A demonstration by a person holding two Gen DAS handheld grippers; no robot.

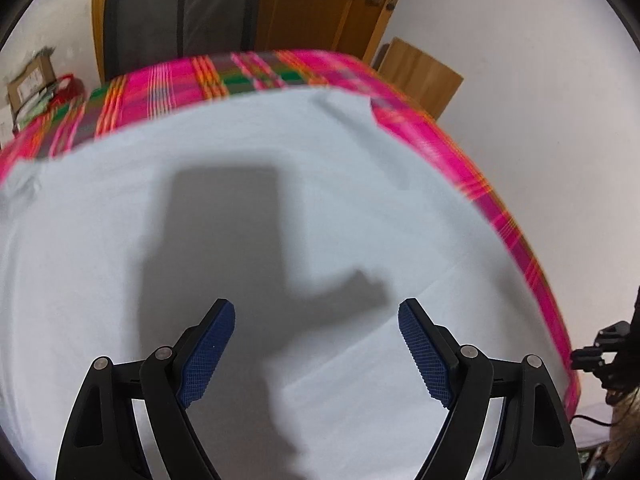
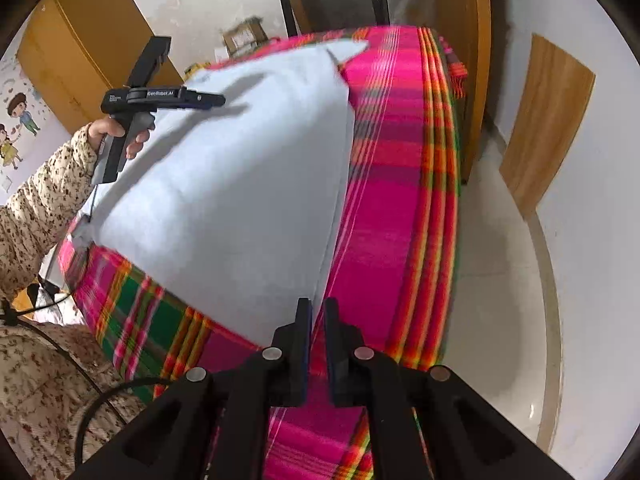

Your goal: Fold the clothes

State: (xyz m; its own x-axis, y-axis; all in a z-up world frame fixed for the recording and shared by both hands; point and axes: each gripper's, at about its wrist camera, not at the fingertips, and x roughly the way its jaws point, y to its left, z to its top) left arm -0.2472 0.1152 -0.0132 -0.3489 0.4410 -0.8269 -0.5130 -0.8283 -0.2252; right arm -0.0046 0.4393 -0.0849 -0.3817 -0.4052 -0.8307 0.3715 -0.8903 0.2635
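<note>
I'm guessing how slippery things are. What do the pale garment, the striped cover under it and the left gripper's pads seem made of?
Garment: thin matte woven cloth, probably cotton; soft creases. Cover: woven textile, dyed pink, green and orange stripes. Pads on the left gripper: blue, grid-textured, likely rubber or plastic.

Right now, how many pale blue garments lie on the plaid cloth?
1. A single pale blue garment lies spread flat on the pink plaid cloth, its near edge between the right gripper fingers. Layers beneath may be hidden.
</note>
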